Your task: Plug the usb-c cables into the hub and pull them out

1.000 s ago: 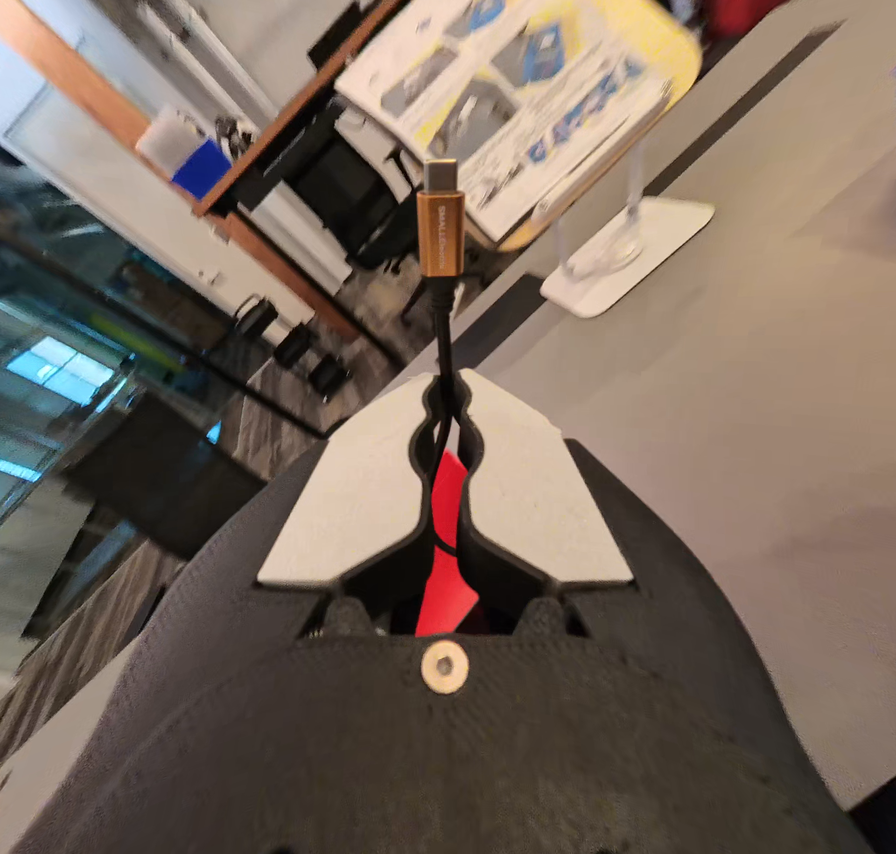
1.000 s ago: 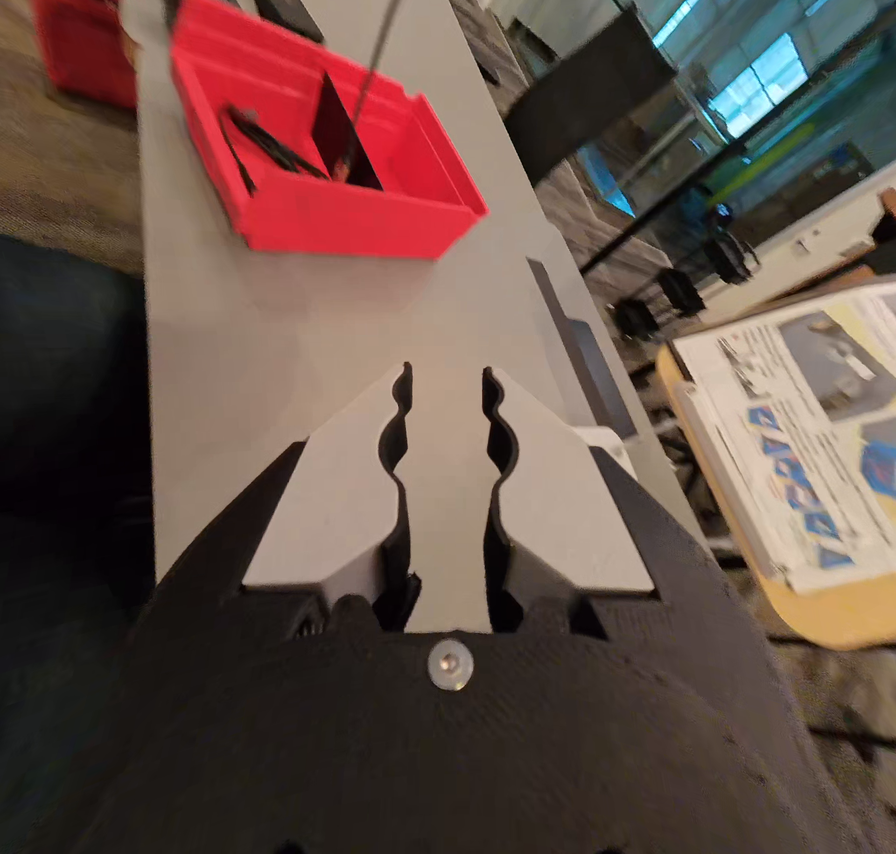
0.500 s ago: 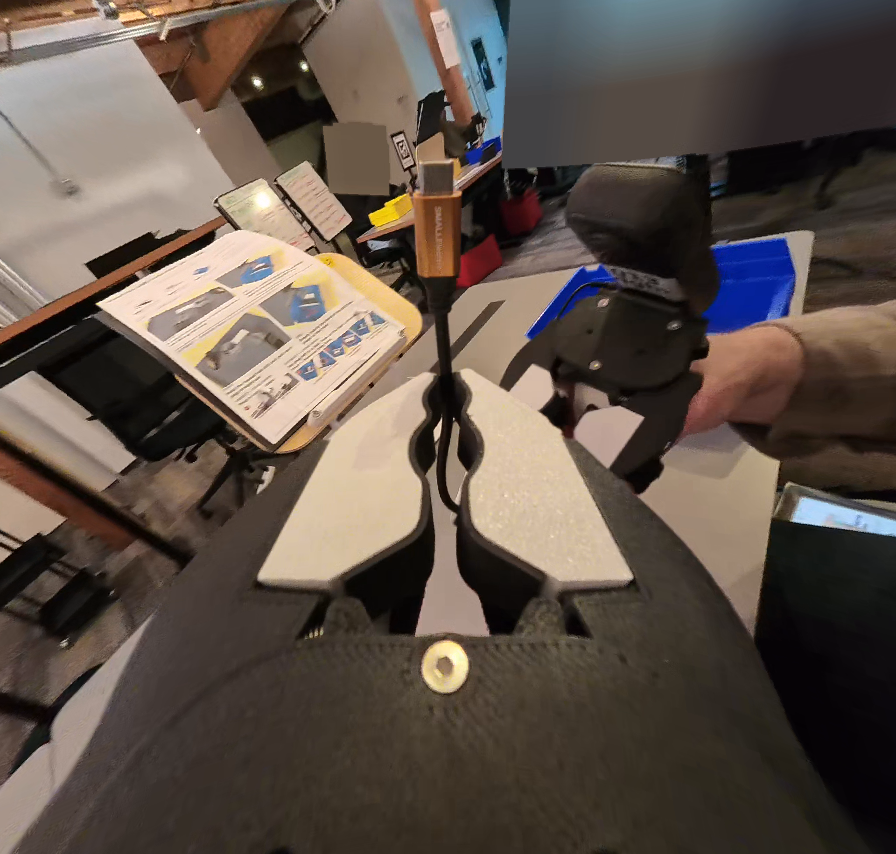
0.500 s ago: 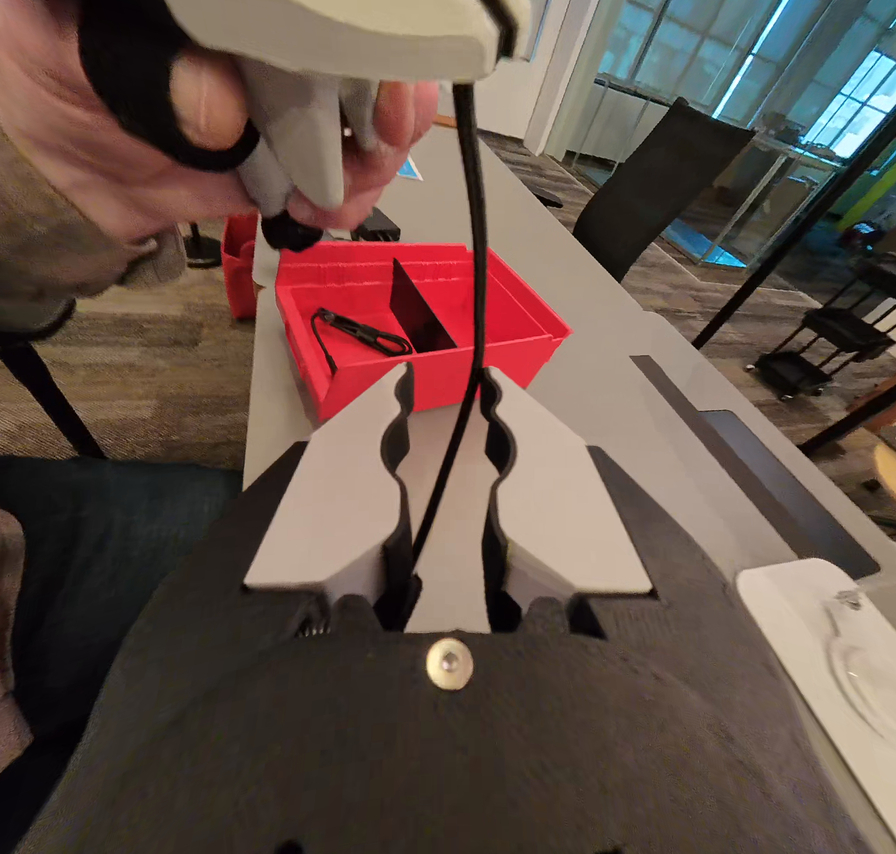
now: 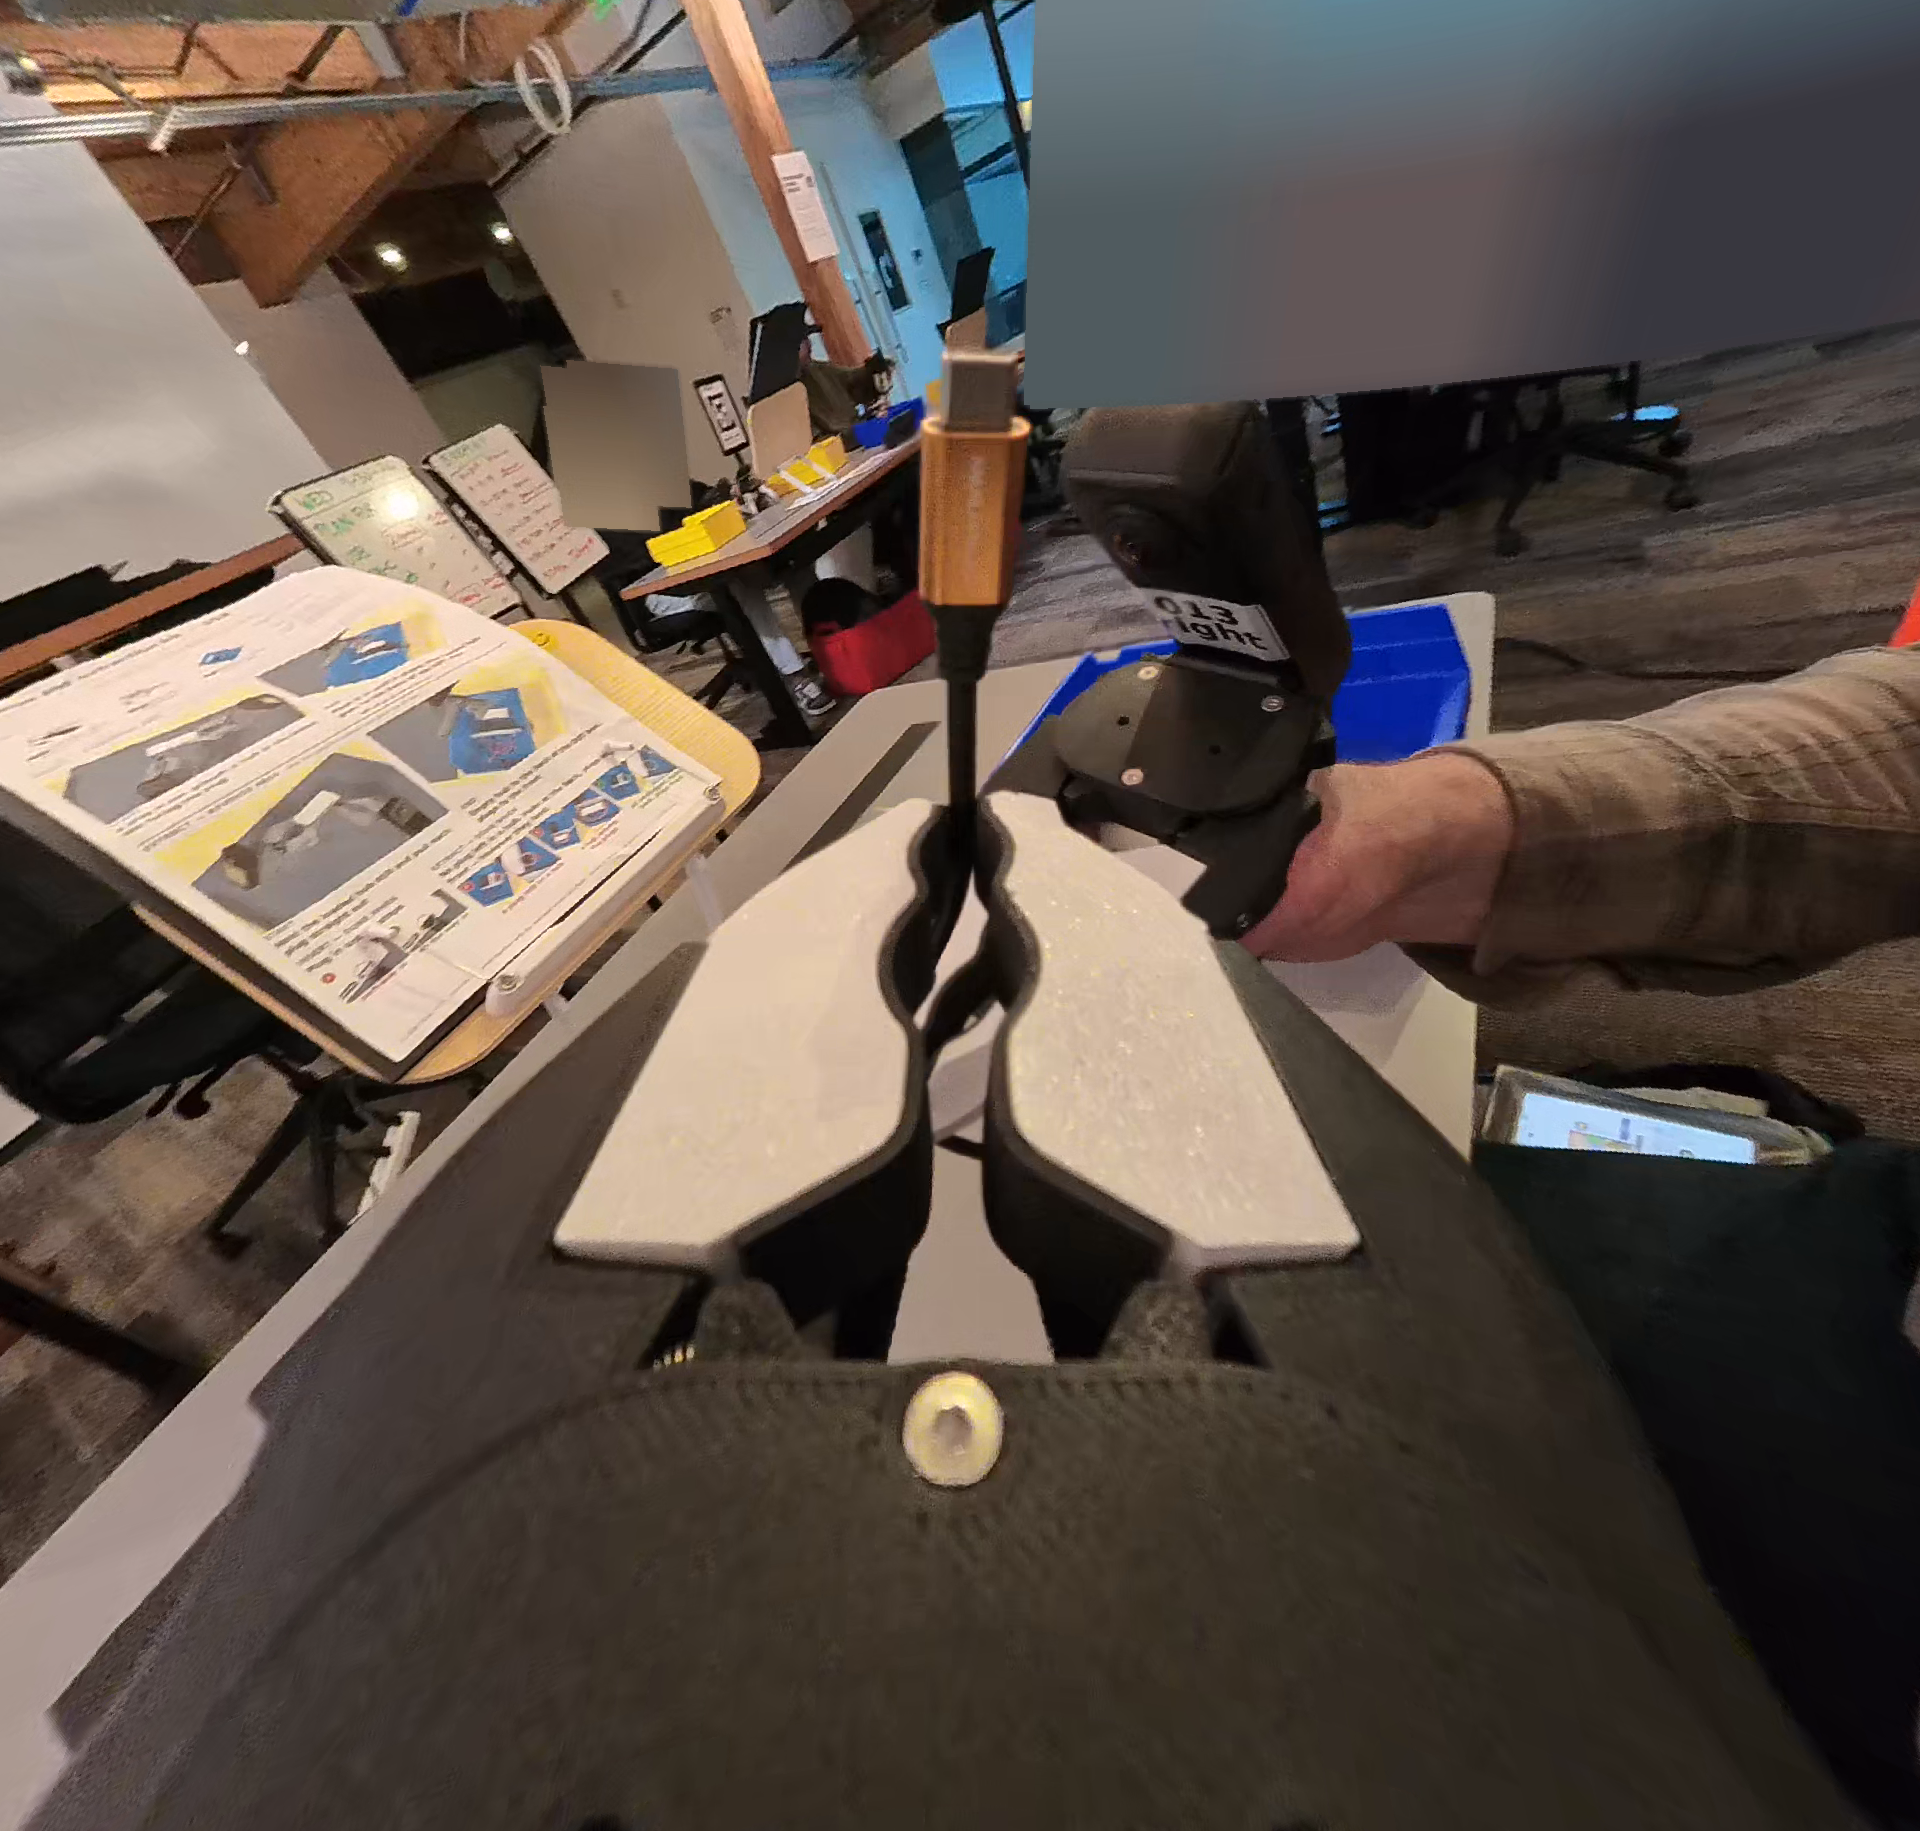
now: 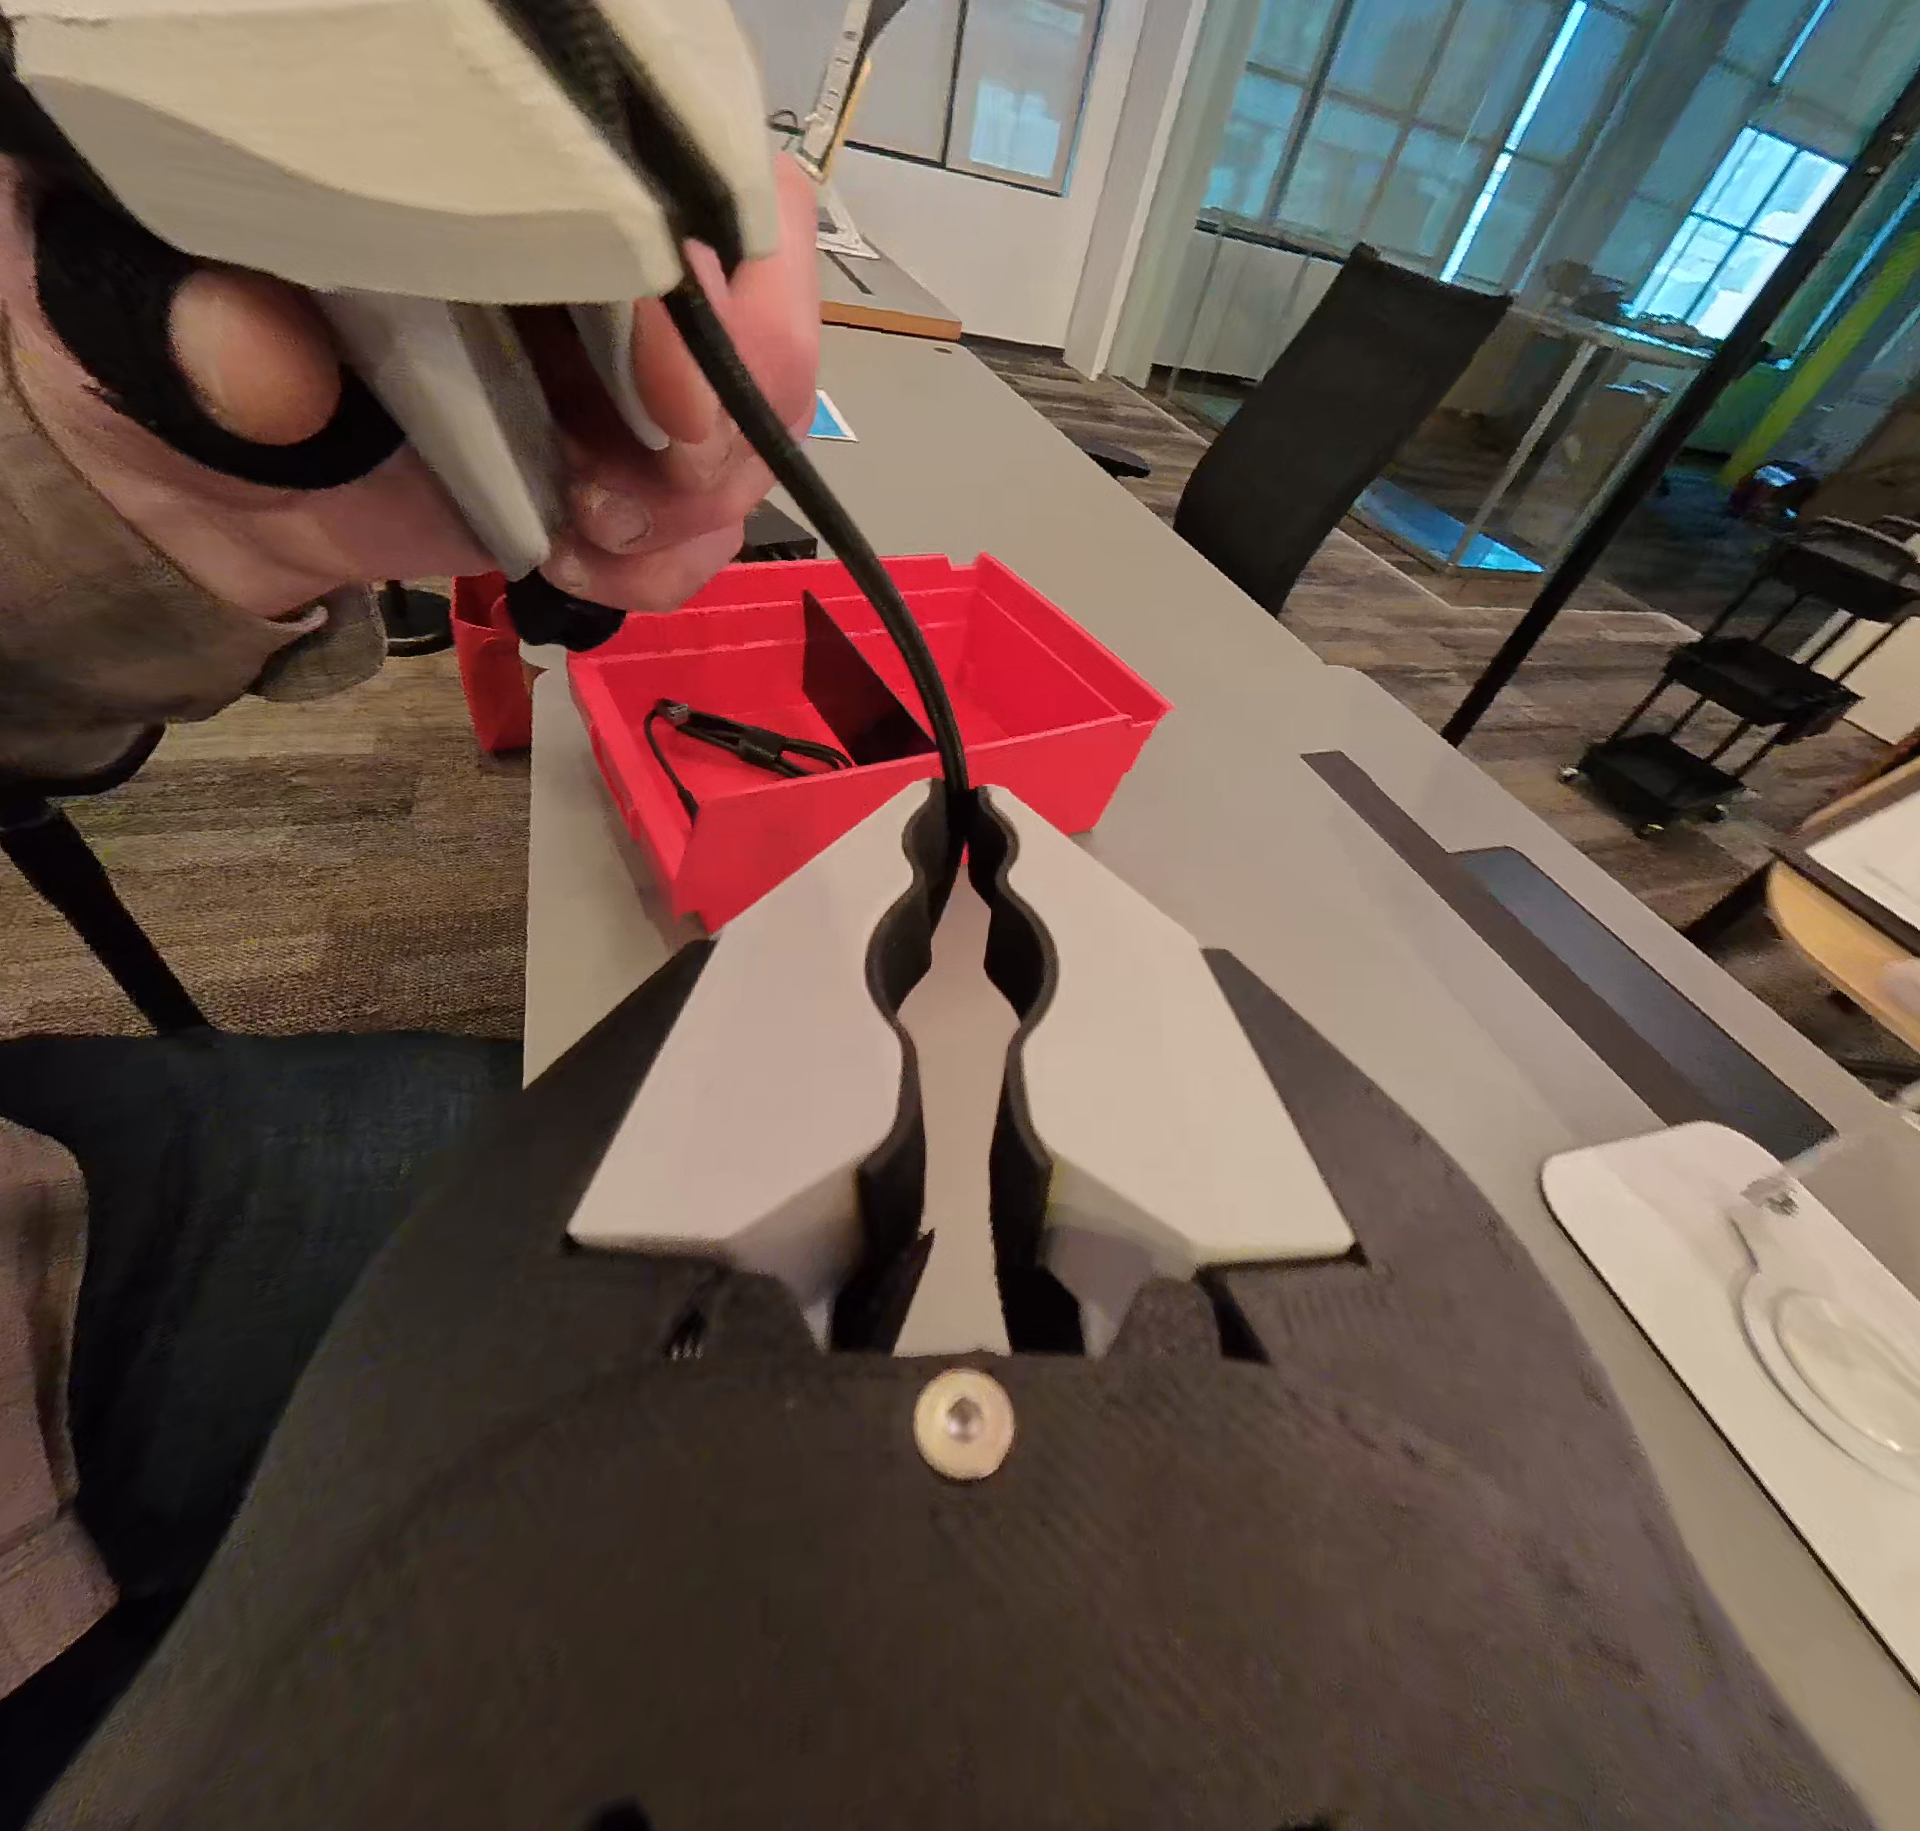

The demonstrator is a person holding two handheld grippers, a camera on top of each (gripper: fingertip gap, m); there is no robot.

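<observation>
You hold the cable [image 5: 961, 732] with both grippers clamped: left gripper [image 5: 961, 825] below the plug [image 5: 974, 493], right gripper [image 6: 961, 805] seemingly pinching lower; next, find the hub

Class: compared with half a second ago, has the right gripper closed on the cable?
Yes. The right gripper has narrowed around the cable in front of the red bin.
</observation>
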